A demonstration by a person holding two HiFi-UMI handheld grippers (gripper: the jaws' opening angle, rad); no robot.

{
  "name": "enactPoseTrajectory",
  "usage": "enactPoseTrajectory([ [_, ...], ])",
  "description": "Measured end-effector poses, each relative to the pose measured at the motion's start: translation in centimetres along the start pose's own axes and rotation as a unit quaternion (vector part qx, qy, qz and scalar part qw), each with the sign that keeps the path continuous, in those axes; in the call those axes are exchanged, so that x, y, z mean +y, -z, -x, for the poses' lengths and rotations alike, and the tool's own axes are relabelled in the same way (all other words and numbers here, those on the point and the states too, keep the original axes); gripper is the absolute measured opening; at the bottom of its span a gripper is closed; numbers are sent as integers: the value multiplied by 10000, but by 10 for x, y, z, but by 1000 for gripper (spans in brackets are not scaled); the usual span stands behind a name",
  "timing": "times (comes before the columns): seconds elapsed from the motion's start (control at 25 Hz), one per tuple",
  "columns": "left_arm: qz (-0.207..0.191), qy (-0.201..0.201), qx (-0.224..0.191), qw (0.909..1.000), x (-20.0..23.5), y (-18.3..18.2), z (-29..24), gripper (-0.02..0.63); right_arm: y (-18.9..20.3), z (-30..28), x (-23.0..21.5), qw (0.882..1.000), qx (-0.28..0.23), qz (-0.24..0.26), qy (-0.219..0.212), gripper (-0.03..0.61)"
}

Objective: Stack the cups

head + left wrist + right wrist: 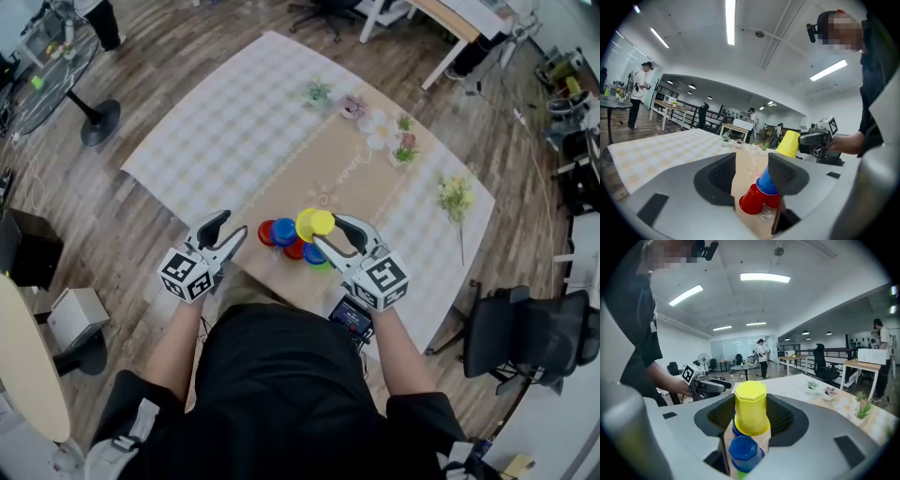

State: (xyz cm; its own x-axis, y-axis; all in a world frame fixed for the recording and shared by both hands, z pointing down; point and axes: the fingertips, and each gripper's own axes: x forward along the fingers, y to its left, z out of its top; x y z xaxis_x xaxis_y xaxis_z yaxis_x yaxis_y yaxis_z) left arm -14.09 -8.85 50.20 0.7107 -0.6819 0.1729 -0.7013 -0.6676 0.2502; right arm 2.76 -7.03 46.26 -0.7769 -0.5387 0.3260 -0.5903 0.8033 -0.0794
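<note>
the left gripper [232, 228] hung at the near edge of the checked-cloth worktop [225, 131], jaws wide with nothing between them. just right of it, a red plastic cup [266, 232] and a blue plastic cup [283, 231] sat clustered on the tan runner [375, 187]. above the cluster, the right gripper [330, 231] held an inverted yellow plastic cup [317, 223] between its jaws.
</note>
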Motion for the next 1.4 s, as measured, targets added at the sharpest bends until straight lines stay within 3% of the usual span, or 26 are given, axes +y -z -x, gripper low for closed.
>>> enactPoseTrajectory([
  [0.32,100,-132,0,9999,5,12,13,218,15,-11,17,9993,319,185,-114,219],
  [1.04,122,-83,-6,9999,3,15,17,216,17,-13,25,9986,337,409,-50,239],
  [1.28,135,-85,-22,9999,4,14,19,218,8,-10,26,9992,113,385,-60,267],
  [1.4,117,-83,-51,9999,4,12,21,216,-9,0,19,9993,-362,127,33,275],
])
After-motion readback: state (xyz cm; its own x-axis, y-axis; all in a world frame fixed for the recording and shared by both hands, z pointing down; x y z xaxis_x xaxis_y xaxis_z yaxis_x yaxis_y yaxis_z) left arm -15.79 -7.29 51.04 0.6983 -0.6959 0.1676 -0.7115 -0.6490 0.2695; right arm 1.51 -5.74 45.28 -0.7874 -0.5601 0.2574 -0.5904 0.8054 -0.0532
